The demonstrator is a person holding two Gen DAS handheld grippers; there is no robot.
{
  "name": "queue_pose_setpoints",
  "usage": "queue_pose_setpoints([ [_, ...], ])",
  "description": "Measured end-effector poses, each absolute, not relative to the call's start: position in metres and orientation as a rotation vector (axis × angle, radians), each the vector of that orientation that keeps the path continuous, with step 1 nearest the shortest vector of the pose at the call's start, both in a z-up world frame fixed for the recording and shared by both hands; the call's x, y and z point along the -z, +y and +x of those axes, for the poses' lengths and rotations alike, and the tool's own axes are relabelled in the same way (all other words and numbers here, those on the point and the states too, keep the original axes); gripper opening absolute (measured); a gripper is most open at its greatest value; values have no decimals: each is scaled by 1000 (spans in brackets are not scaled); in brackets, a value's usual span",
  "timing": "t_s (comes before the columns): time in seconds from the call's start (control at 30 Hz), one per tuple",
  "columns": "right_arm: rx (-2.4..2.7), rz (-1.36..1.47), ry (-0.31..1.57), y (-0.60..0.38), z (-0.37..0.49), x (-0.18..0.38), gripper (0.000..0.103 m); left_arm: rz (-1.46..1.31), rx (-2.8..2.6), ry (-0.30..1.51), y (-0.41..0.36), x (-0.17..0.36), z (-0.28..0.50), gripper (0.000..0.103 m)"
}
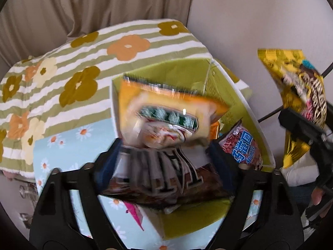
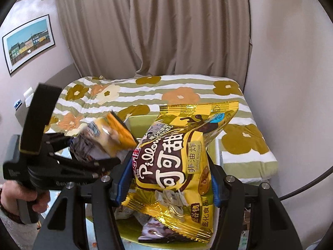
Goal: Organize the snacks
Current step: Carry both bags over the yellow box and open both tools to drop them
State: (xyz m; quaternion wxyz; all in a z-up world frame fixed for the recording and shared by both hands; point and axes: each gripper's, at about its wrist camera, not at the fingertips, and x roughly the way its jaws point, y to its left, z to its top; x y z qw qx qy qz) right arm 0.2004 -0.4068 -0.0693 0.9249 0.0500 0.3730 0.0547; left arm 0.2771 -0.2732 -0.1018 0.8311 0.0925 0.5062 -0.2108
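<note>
An orange and brown snack bag (image 1: pixel 166 114), blurred, hangs between the fingers of my left gripper (image 1: pixel 164 152) over a green open box (image 1: pixel 239 95). The jaws stand wide and the pads do not press on it. In the box lies a red and blue snack packet (image 1: pixel 243 148). My right gripper (image 2: pixel 168 175) is shut on a yellow cocoa pillow snack bag (image 2: pixel 179 158), held upright above the same box (image 2: pixel 141 123). That yellow bag (image 1: pixel 301 95) also shows at the right of the left wrist view. More packets lie under it in the box, partly hidden.
The box sits on a light blue daisy cloth (image 1: pixel 68 145) in front of a striped floral quilt (image 2: pixel 187 95). Beige curtains (image 2: pixel 166 31) hang behind. A framed picture (image 2: pixel 29 43) is on the left wall. A person's hand (image 2: pixel 25 195) holds the left gripper's handle.
</note>
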Motion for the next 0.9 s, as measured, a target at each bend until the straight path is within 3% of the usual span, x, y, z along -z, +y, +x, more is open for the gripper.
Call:
queue_pose_setpoints([
  [0.63,-122,143,891,-414,254,99,58,213,434,1087,-247,119,271,103],
  [0.67,-125,148,898,-414,258,102,65,212,434,1087,-245,119,272,103],
  [0.7,-125,161,902,-414,261,105,82,213,431,1086,-244,119,271,103],
  [0.77,-120,170,905,-414,263,108,103,216,423,1087,-240,120,272,103],
  [0.9,-130,162,896,-410,252,109,103,206,408,1092,-233,121,271,103],
])
